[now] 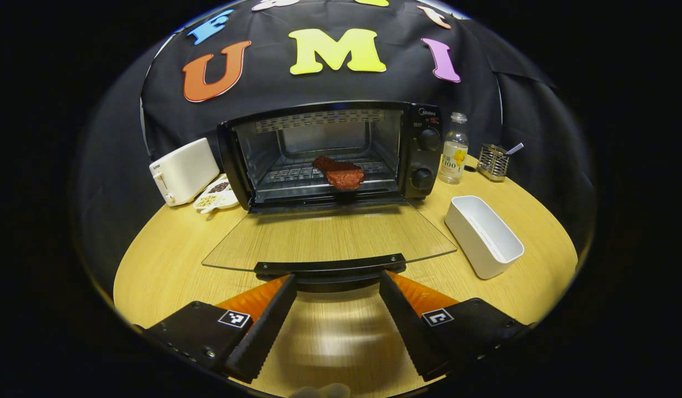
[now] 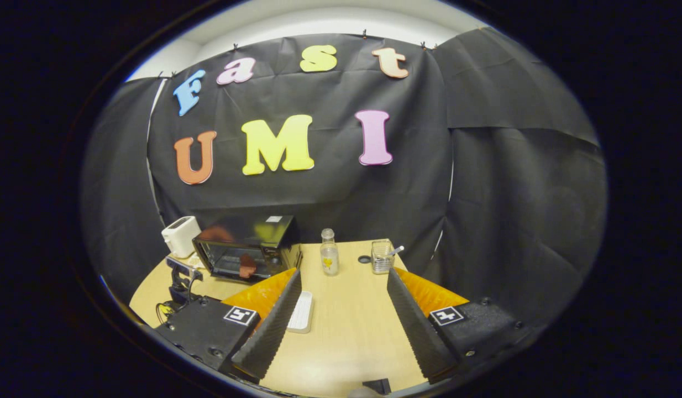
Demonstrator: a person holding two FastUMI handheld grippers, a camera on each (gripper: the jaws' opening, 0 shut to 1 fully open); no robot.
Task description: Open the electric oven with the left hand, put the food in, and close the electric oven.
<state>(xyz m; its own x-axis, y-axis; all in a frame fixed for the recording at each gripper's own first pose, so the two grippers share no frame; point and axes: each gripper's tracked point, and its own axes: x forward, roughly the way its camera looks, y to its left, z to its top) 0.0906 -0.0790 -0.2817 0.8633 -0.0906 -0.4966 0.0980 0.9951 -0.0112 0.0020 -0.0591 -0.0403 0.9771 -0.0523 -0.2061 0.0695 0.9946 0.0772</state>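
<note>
We see the electric oven (image 1: 330, 155) standing straight ahead of the left gripper (image 1: 338, 284), its glass door (image 1: 330, 240) folded down flat toward us. A reddish piece of meat (image 1: 341, 172) lies on the wire rack (image 1: 297, 174) inside the cavity. The door's dark handle (image 1: 330, 270) sits right at the tips of the left gripper, whose fingers are spread wide and grip nothing; whether they touch the handle we cannot tell.

Left of the oven stand a white toaster (image 1: 183, 171) and a small dish of seeds (image 1: 216, 194). To its right are a clear bottle (image 1: 454, 155), a wire cutlery holder (image 1: 493, 162) and, nearer, a white rectangular container (image 1: 484, 235), all on the wooden table (image 1: 169, 260).

The right gripper (image 2: 344, 284) hangs high and well back from the oven (image 2: 247, 246), jaws apart and empty, with the other gripper (image 2: 181, 273) off to its left.
</note>
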